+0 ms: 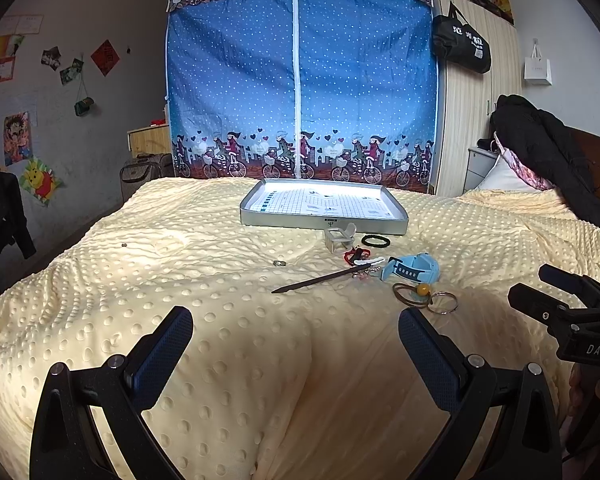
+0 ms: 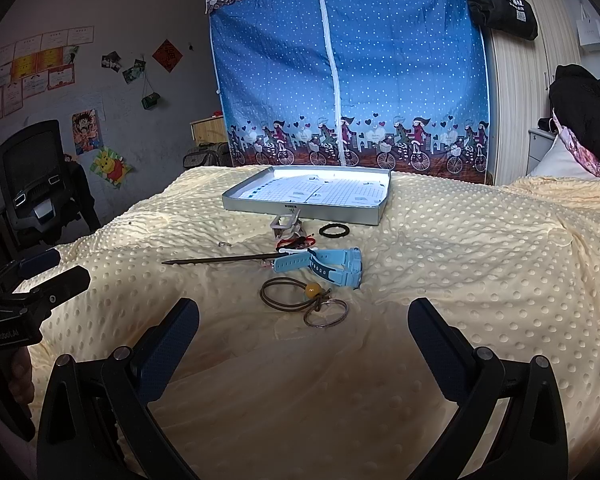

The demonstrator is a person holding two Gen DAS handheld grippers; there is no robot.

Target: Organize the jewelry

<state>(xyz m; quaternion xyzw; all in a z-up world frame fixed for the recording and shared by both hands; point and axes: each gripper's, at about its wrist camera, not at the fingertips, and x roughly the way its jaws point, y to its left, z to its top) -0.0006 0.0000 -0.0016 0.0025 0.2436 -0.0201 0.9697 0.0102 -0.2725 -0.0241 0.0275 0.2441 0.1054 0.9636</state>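
Both the left tongs point(image 1: 296, 326) and right tongs point(image 2: 304, 318) gape wide, empty. The jewelry clusters on the dimpled cream bedspread point(image 2: 460, 264) at twelve o'clock, before the shallow silver tin tray point(image 2: 256, 205). Take the nearest first: close the right tongs across the thin metal ring point(image 2: 326, 313), lifting it clear of the brown cord with its amber bead point(image 2: 313, 289)

A pale yellow dimpled blanket point(image 1: 228, 352) covers the bed. Behind it stands a blue polka-dot fabric wardrobe point(image 1: 300, 80) with cyclists printed along its hem. A black tote bag point(image 1: 460, 44) hangs on the striped wooden cupboard point(image 1: 472, 120) beside it. Certificates point(image 2: 32, 64) and a yellow bear poster point(image 2: 112, 168) dot the grey wall, near a black mesh office chair point(image 2: 32, 172). Dark clothing point(image 1: 548, 152) lies heaped over a pillow.
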